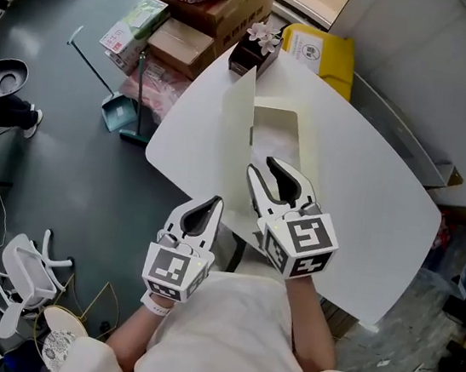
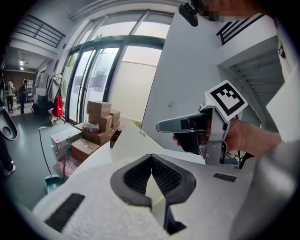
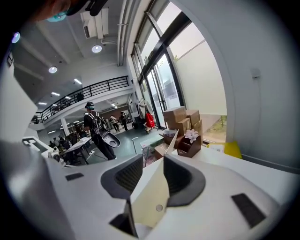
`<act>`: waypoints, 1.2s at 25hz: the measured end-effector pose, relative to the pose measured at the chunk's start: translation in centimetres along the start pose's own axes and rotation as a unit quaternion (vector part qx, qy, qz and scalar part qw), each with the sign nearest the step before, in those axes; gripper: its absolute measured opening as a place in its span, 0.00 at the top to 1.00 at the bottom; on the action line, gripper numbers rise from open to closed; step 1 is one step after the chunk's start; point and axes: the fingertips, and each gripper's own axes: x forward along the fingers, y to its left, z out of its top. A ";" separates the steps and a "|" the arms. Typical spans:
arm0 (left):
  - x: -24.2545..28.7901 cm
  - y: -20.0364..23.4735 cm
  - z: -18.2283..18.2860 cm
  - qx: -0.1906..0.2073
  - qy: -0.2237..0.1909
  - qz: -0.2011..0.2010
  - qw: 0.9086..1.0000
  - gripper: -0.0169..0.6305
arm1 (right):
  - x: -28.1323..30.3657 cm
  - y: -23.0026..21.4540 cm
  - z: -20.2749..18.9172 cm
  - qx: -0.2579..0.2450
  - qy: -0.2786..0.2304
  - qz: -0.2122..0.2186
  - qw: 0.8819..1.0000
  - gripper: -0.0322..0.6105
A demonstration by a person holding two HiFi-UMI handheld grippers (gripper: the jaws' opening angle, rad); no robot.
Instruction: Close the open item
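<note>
One cream box (image 1: 286, 128) lies open on the white table (image 1: 371, 183). Its lid (image 1: 239, 117) stands upright along its left edge, with bare tabletop to its right. My right gripper (image 1: 263, 166) has its jaws wide apart, with a cream flap (image 3: 152, 197) between them, unpressed. My left gripper (image 1: 212, 202), jaws together and empty, hangs at the table's near edge.

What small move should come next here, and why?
Probably close the right gripper on the raised lid: its open jaws straddle the lid's near edge without pressing it, and a grip would let it swing down over the uncovered box.
</note>
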 end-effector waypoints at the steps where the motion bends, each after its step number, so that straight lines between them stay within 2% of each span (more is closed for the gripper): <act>1: 0.1 0.0 -0.2 0.000 0.000 0.000 1.000 0.93 | 0.4 -0.3 0.0 -0.002 0.005 -0.001 1.000 0.72; 8: 0.2 0.4 -0.8 -0.008 0.002 0.009 1.000 0.93 | 3.2 -0.5 -0.5 0.000 0.063 0.014 0.998 0.71; 12: 0.3 0.4 -0.5 -0.015 0.011 0.015 1.000 0.93 | 4.1 -0.2 -1.9 -0.010 0.099 0.013 0.995 0.71; 15: 0.7 -0.3 -0.8 -0.008 0.007 0.004 1.000 0.93 | 4.2 -0.4 -2.5 -0.030 0.110 0.007 0.993 0.72; 17: 0.8 -0.7 -1.1 -0.007 0.007 -0.004 1.000 0.93 | 4.1 -0.5 -2.9 -0.048 0.116 0.000 0.992 0.78; 20: 1.0 -1.0 -1.0 -0.011 0.013 -0.003 1.000 0.93 | 4.1 -0.5 -3.3 -0.047 0.119 0.003 0.992 0.85; 22: 1.2 -1.5 -1.1 -0.006 0.013 -0.011 1.000 0.93 | 3.8 -1.2 -3.3 -0.041 0.117 -0.006 0.992 0.88; 30: 2.4 -2.4 -1.0 0.008 0.017 -0.023 1.000 0.93 | 2.1 -6.5 -4.5 -0.031 0.120 -0.069 0.990 0.89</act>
